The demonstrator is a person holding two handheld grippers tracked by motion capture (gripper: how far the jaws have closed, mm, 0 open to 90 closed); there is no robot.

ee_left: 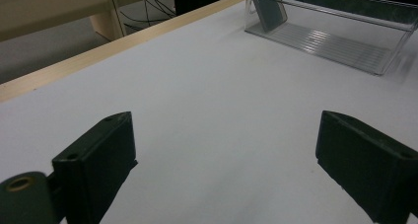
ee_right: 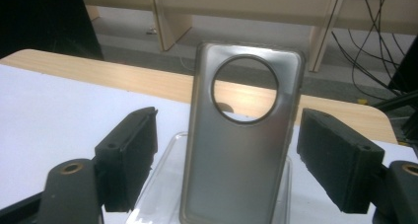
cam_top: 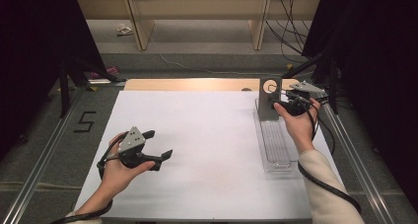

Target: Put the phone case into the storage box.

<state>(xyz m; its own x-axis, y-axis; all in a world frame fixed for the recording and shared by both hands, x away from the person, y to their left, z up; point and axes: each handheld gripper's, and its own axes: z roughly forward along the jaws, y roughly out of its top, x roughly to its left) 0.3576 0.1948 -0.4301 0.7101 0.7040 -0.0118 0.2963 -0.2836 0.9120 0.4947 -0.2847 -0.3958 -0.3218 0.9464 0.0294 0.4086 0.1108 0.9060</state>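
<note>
So here's where I'm at. The grey phone case [ee_right: 241,135] is standing upright at the far end of the clear plastic tray [cam_top: 274,150], over on the right side of the white table sheet [cam_top: 197,150]. From the right gripper view I'm looking straight at it: big round camera cutout near the top, and I can see the wooden table edge [ee_right: 123,78] through the hole. The case's bottom edge sits inside the tray, and it looks close to vertical, maybe leaning back a touch.

My right gripper [cam_top: 288,101] is right up behind the case in the high view, hand wrapped around the body. Its jaws are spread wide, one on each side of the case, with a visible gap between each pad and the case's edges, so nothing is being pinched.

The left gripper [cam_top: 157,146] is parked well away, on the left half of the sheet, pointing across toward the tray. Its jaws are wide apart too, with nothing but bare white sheet between them. In the left gripper view I can see the tray far off at the top right, ribbed floor and all, with the case as a dark slab at its far end.

Beyond the table there's some wooden shelving [cam_top: 143,17] and a bunch of dangling cables [cam_top: 291,31].
</note>
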